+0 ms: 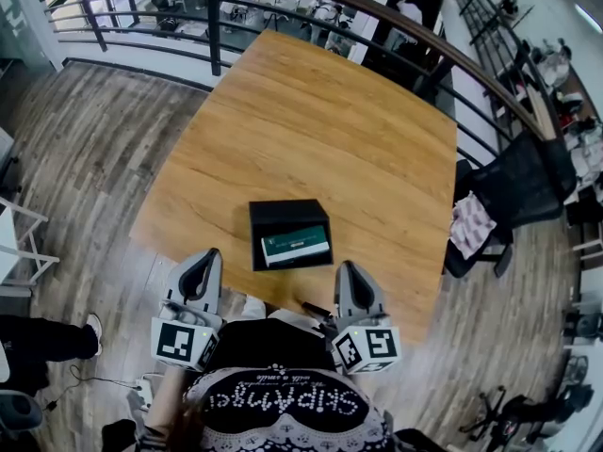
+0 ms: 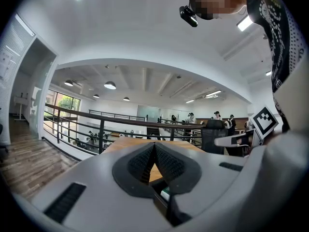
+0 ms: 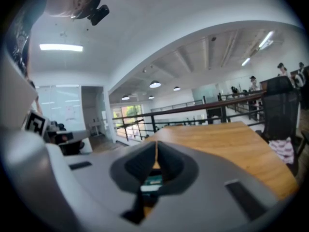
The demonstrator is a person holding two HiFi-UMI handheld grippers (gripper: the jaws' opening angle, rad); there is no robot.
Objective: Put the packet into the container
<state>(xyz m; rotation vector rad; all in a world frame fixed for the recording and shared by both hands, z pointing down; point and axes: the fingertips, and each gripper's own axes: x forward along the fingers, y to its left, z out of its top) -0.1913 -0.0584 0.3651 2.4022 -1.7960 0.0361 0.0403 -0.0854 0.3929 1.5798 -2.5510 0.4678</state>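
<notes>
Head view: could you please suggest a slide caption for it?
Green packet in the black container on the wooden table; left gripper and right gripper shut, empty, at the near edge.

left gripper (image 1: 205, 264): jaws together, empty | right gripper (image 1: 350, 276): jaws together, empty

Container (image 1: 278, 217): black, square, open top, sits flat nr front edge of wooden table (image 1: 311, 111). Packet (image 1: 296, 246): green w/ white strip, poss. label, lies flat inside container, front-right part, slightly skewed.
</notes>
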